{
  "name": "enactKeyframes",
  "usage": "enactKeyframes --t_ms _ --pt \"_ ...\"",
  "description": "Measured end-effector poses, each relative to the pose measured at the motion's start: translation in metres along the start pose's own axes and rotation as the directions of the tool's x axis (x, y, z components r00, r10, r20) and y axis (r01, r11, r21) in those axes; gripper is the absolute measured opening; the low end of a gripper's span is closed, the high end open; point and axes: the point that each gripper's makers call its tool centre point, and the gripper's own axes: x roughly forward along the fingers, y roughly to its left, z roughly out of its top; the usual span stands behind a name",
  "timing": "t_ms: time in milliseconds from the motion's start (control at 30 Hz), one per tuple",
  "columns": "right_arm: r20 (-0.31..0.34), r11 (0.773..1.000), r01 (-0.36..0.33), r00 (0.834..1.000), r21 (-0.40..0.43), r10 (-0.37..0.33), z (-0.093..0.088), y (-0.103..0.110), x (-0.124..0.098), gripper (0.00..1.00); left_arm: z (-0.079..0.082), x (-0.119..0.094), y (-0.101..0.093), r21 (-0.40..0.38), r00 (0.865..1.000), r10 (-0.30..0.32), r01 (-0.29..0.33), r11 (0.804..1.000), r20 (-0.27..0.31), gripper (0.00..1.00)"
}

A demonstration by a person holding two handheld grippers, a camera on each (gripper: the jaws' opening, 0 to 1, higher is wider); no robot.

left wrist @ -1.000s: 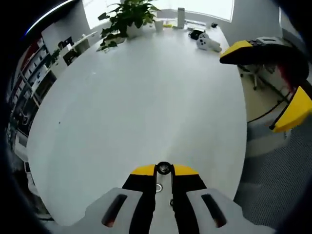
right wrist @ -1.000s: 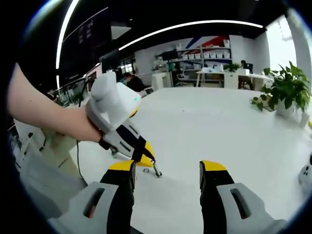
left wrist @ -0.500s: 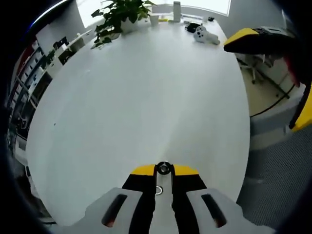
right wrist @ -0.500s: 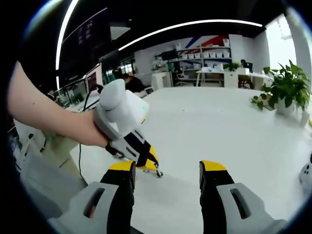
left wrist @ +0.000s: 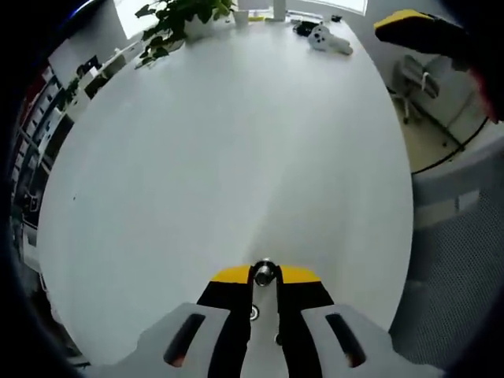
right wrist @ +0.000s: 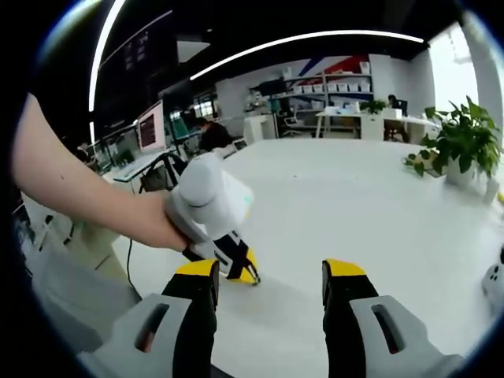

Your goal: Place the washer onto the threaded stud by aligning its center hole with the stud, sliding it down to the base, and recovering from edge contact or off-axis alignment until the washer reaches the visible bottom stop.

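In the left gripper view, the left gripper (left wrist: 264, 277) is seen at 6 o'clock, low over a big white table (left wrist: 236, 142). Its two yellow-tipped jaws are pulled in close, and a small round metal washer (left wrist: 264, 273) is pinched between the tips. Just under the tips, in the thin gap between the black jaws, a small silver ring-shaped piece (left wrist: 253, 313) is seen; whether this is the top of the threaded stud cannot be told. The washer is held up at the jaw tips and is not down on the table.

At 11 o'clock, at the far end of the table, a potted green plant (left wrist: 175, 17) is seen. At 1 o'clock a white handheld controller (left wrist: 328, 39) is lying near the table edge. At 2 o'clock the yellow tip of the right gripper (left wrist: 409, 22) is poking into this view, well apart from the left one.

In the right gripper view, the right gripper (right wrist: 268, 277) is seen at 6 o'clock with its jaws spread wide and nothing held between them. Just past its left jaw, the left gripper is seen with its white body wrapped by the person's hand (right wrist: 157, 228). Its yellow tips are pointed down at the table top, and a small silver piece is seen at the very tip. At 3 o'clock a leafy plant in a white pot (right wrist: 461, 150) is standing on the table. Shelves (right wrist: 346, 87) are seen far back at 12 o'clock.
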Motion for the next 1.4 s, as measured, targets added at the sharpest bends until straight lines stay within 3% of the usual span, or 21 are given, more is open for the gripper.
enactKeyframes --t_ms 500,667,833,1400 --pt "-0.011 1.000 0.002 1.000 -0.010 -0.002 -0.002 0.000 0.001 0.55 -0.003 0.008 -0.002 -0.022 1.000 -0.022 0.022 1.000 -0.007 0.10" --pt "-0.013 1.000 0.005 1.000 -0.001 -0.005 -0.003 -0.002 0.001 0.55 -0.001 0.003 0.003 -0.032 1.000 0.015 -0.015 0.999 0.016 0.20" --pt "-0.016 1.000 0.001 1.000 -0.002 -0.001 -0.003 -0.001 0.002 0.55 -0.003 -0.009 0.010 -0.052 0.999 0.041 -0.039 0.998 0.033 0.21" --pt "-0.018 1.000 -0.015 1.000 -0.026 0.015 -0.003 0.004 0.002 0.55 -0.049 -0.032 0.006 -0.200 0.997 0.072 -0.067 0.978 0.016 0.21"
